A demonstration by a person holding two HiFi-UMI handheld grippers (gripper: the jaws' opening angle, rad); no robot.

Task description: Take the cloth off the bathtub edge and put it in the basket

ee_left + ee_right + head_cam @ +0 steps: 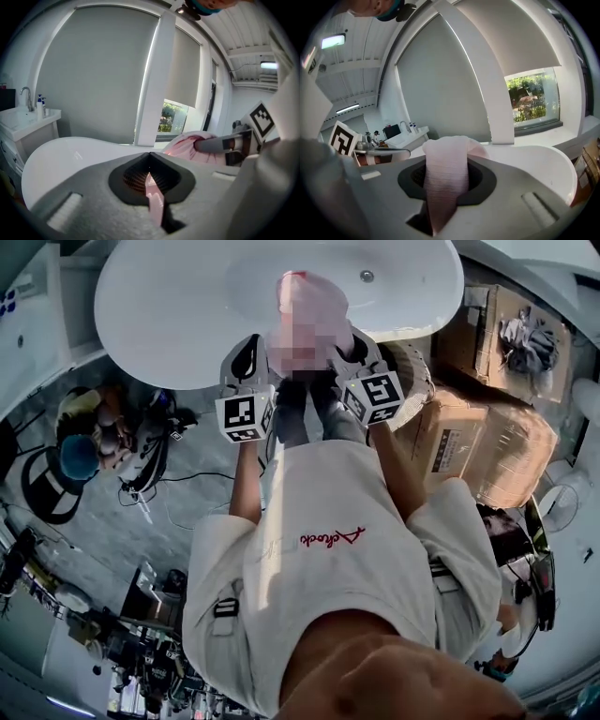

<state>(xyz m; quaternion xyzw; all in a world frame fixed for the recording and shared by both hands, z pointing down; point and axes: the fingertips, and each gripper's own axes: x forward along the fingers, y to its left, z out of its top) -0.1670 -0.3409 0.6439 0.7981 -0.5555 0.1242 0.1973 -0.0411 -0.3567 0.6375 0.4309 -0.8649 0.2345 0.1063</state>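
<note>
A pink cloth (309,306) hangs between my two grippers over the near rim of the white bathtub (169,306). The left gripper (262,348) is shut on a thin edge of the cloth (154,201). From the left gripper view, the rest of the cloth (185,145) bunches at the right gripper (225,143). The right gripper (349,341) is shut on a broad fold of cloth (445,183) that drapes over its jaws. A round woven basket (414,371) stands on the floor just right of the right gripper, partly hidden by it.
Cardboard boxes (487,442) and an open box (516,334) stand to the right, with a white fan (562,502) beyond. Bags and cables (84,442) lie on the floor at left. A sink counter (23,119) is left of the tub.
</note>
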